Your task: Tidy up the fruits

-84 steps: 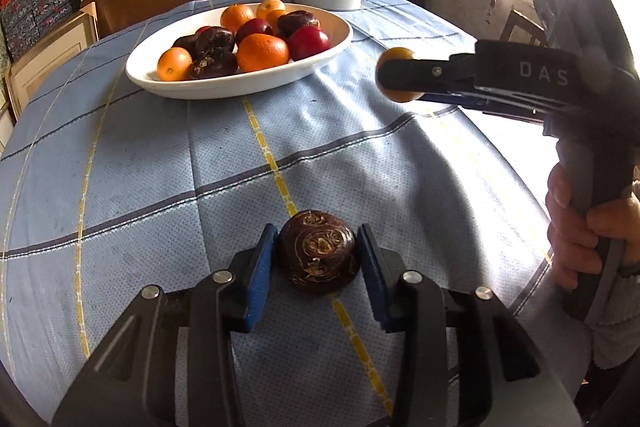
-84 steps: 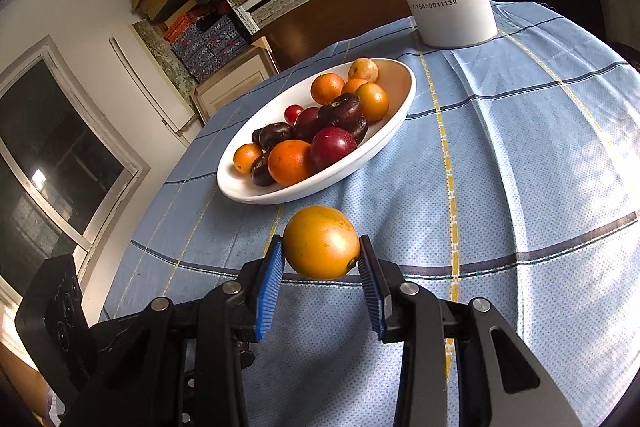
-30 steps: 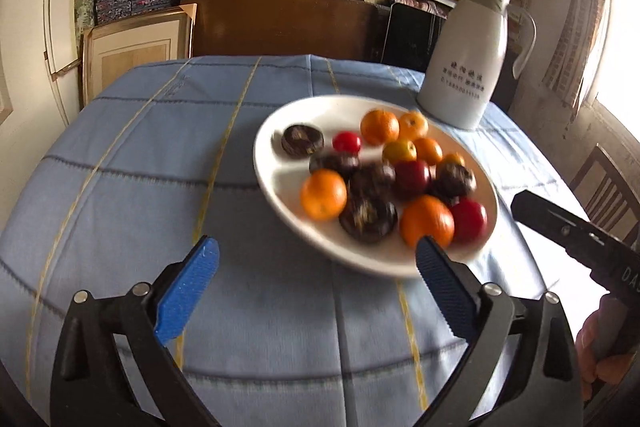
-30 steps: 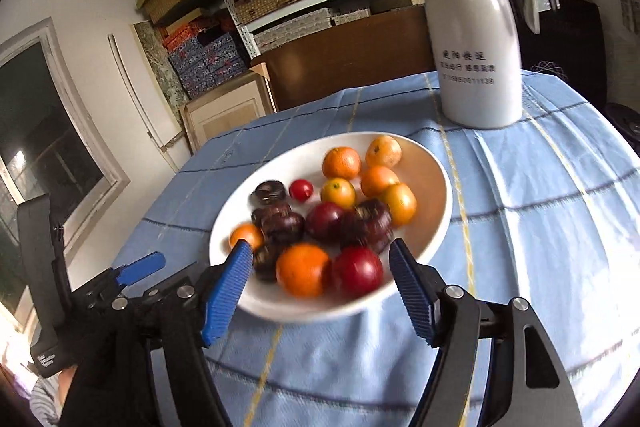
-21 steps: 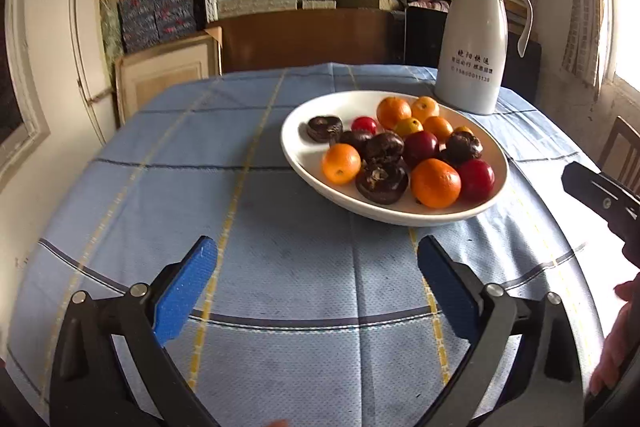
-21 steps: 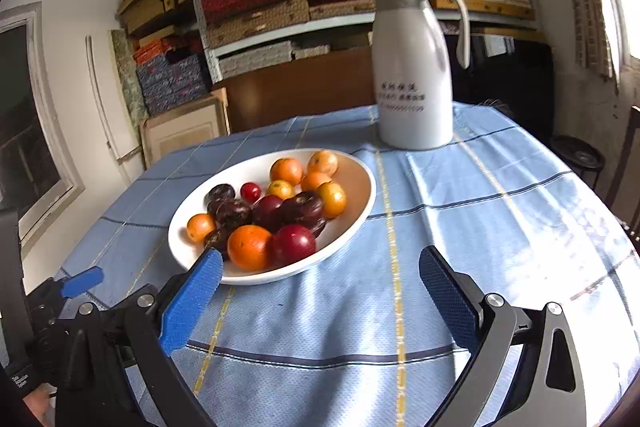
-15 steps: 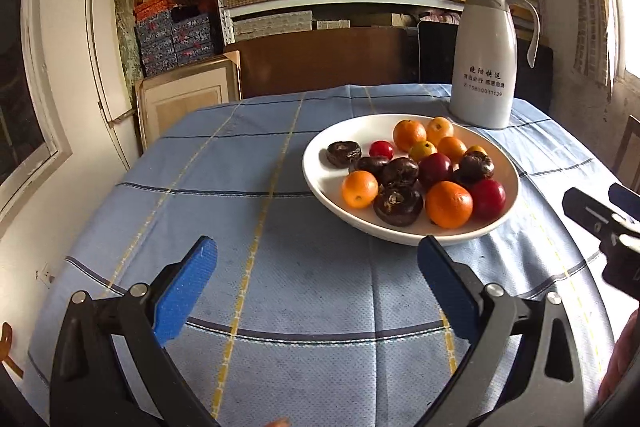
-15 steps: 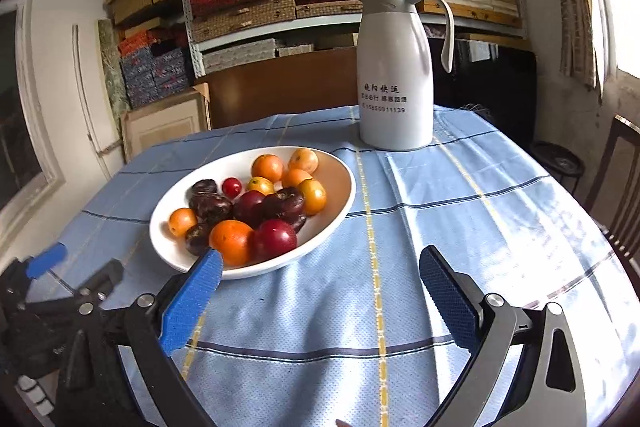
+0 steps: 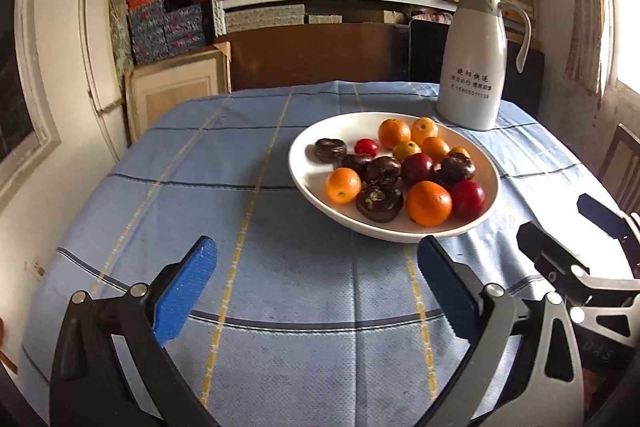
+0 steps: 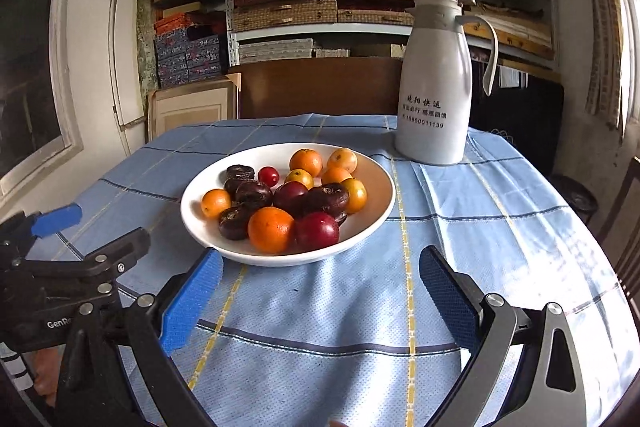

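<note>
Fruits: oranges, red plums and dark brown water-chestnut-like pieces all lie heaped in the white bowl (image 10: 372,227); the front orange (image 10: 271,229) touches a red plum (image 10: 317,229); a small red fruit (image 10: 268,175) sits toward the back
Bowl: rests mid-table on the blue checked tablecloth (image 10: 460,239); no loose fruit shows on the cloth in either view
Jug: the white jug (image 10: 434,87) stands upright just behind the bowl, apart from its rim
Left gripper (image 9: 316,287): jaws spread wide, nothing between them; short of the bowl
Right gripper (image 10: 320,291): jaws spread wide, empty; its left pad sits near the bowl's front rim
Step, as I judge it: gathering looks finished; both claws hang clear
Doing it well: check the cloth for strays; keep pads off the rim so the bowl does not tip
</note>
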`<state>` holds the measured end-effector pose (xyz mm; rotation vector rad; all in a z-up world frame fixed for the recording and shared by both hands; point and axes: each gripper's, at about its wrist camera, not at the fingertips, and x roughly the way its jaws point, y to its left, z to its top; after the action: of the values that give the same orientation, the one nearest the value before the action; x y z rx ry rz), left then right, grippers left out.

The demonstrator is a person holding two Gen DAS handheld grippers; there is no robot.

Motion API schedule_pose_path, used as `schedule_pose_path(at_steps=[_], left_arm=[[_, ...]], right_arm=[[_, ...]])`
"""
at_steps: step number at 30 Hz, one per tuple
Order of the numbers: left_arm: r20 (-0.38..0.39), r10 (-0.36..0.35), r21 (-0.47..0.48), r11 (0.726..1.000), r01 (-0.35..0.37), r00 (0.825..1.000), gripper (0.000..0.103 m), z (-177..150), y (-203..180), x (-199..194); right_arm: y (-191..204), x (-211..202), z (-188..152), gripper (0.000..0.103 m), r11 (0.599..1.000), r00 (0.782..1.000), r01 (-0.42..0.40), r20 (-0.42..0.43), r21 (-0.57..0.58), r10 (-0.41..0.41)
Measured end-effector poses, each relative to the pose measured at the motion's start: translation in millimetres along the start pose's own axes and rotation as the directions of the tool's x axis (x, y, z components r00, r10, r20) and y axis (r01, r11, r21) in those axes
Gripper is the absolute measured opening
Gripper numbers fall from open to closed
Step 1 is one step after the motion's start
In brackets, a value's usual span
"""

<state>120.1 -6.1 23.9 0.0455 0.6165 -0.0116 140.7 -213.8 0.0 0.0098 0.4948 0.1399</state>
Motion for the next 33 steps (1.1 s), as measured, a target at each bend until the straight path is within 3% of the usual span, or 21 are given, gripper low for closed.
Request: schedule_pose_path(at_steps=[26,31,33], left_arm=[[-0.004,0.030,0.031,0.999,-0.030,1.000,0.098,-3,-6,4],[0.036,0.099,0.067,0.993,-0.101,0.994,0.098,-5,-13,0],[0.023,0.069,0.071,0.995,-0.071,0.997,0.098,-5,-14,1]], right_arm=[[-4,8,-4,0.099,0.999,0.998,-0.008,-0.061,0.041,0.010],[-4,9,-4,0.099,0.999,0.998,-0.010,-0.062,0.042,0.013],[-4,9,-4,0.099,0.999,0.998,-0.010,-0.063,0.045,0.013]])
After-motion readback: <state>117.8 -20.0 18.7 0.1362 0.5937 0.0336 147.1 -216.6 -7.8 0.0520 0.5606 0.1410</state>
